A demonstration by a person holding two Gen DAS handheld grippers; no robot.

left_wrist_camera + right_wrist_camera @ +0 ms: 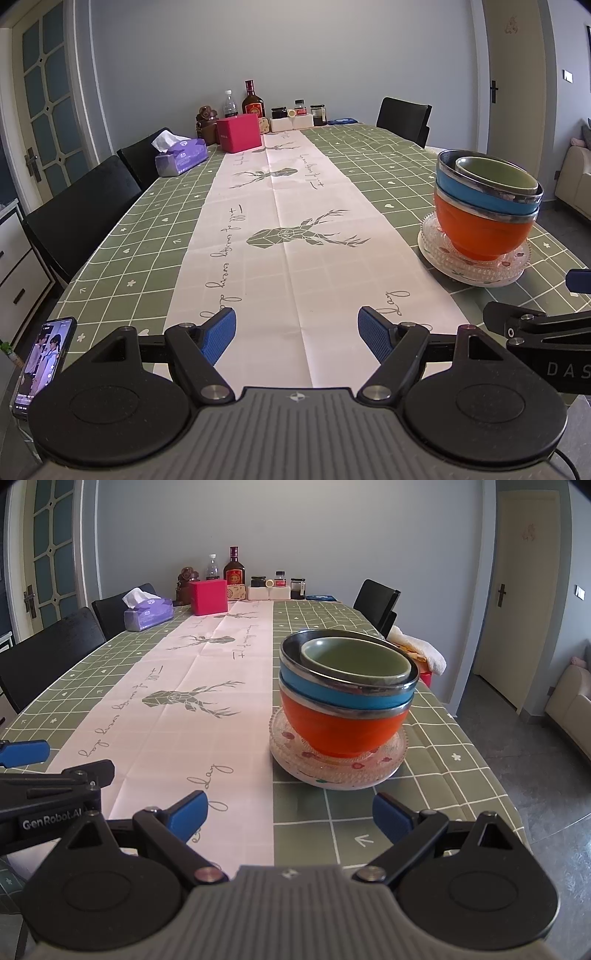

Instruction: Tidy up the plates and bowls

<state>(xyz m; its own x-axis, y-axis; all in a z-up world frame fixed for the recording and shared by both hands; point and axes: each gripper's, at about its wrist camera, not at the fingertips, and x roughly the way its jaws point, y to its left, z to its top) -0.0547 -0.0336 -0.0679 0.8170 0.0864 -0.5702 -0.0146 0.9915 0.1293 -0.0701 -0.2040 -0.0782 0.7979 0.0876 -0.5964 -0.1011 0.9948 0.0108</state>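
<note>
Three bowls (343, 701), orange, blue and green, sit nested on stacked glass plates (338, 764). The stack stands just ahead of the right claw (290, 818) and well right of the left claw (297, 338); both claws gape empty.

Readable lettering

"GenRobot.AI" on the left gripper's black arm (55, 821); "DAS" on the right gripper's black arm (565, 369); script "day" on the pale deer-print runner (210, 775).

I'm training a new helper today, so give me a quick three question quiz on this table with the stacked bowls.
1. True or false: the orange bowl sits at the bottom of the bowl stack.
2. Which bowl is innermost: A blue, B green, C orange?
3. What do the bowls rest on?

Key: 1 true. 2 B, the green bowl nests in the blue bowl. 3 stacked glass plates.
</note>
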